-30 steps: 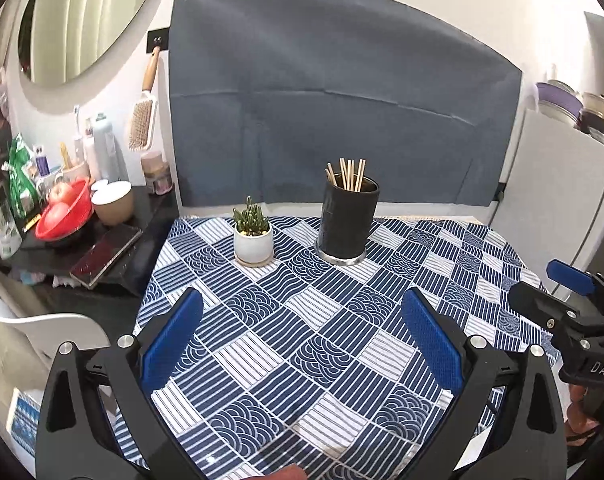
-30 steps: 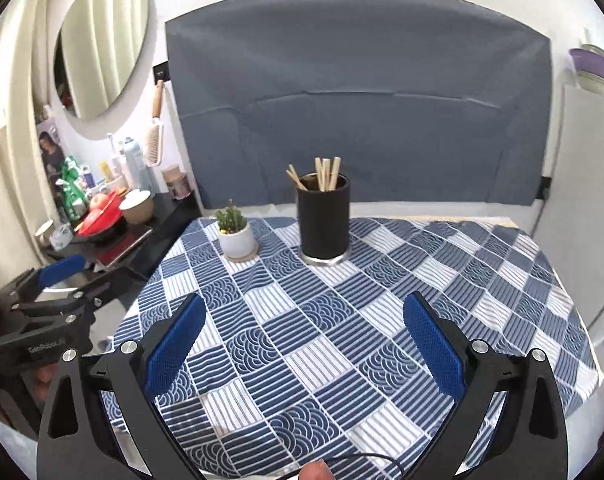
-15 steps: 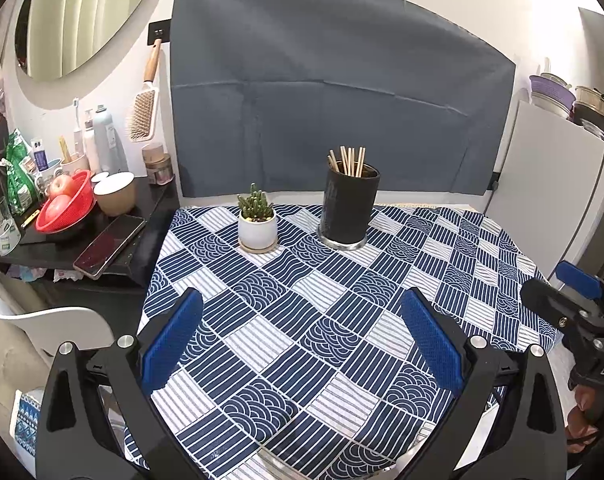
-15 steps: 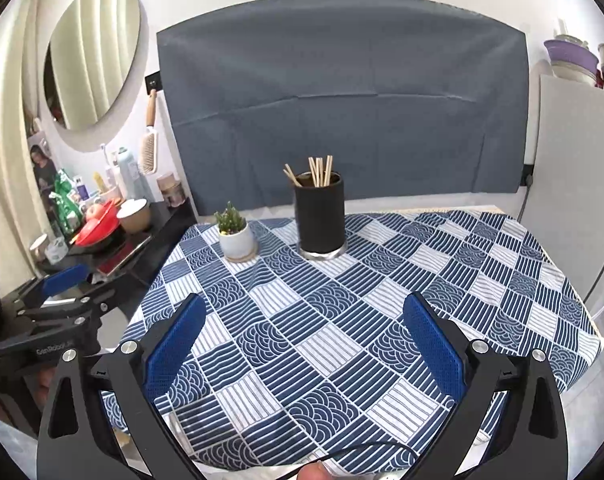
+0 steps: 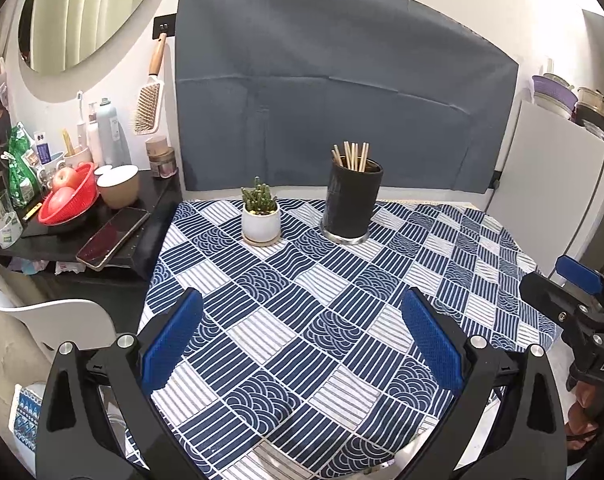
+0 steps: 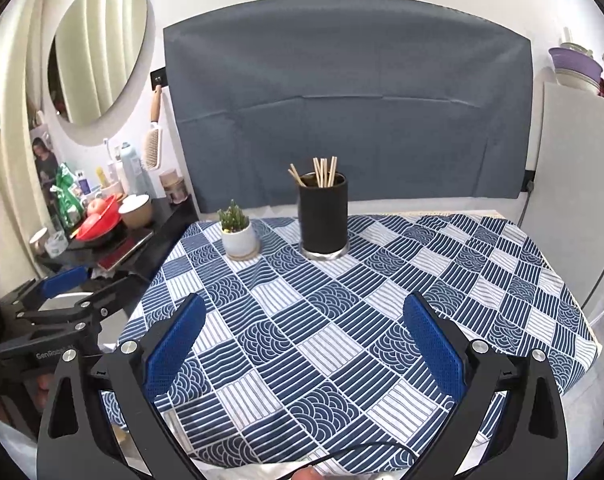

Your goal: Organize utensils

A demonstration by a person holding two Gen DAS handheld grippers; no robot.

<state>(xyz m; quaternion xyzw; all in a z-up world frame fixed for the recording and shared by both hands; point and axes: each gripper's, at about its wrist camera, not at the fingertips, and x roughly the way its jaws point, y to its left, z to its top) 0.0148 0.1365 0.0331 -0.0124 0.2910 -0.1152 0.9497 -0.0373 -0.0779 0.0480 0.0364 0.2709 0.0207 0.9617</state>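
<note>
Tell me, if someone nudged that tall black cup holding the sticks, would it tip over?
Probably not easily: the black utensil holder stands upright on a wider metal base, flat on the tablecloth. A push near its rim might still rock it. The wooden chopsticks lean loosely inside, so they would likely rattle or shift.

Both handheld grippers hover side by side, jaws spread wide and holding nothing: the left gripper (image 5: 302,332) at left, the right gripper (image 6: 302,332) at right, each pointing forward.
</note>
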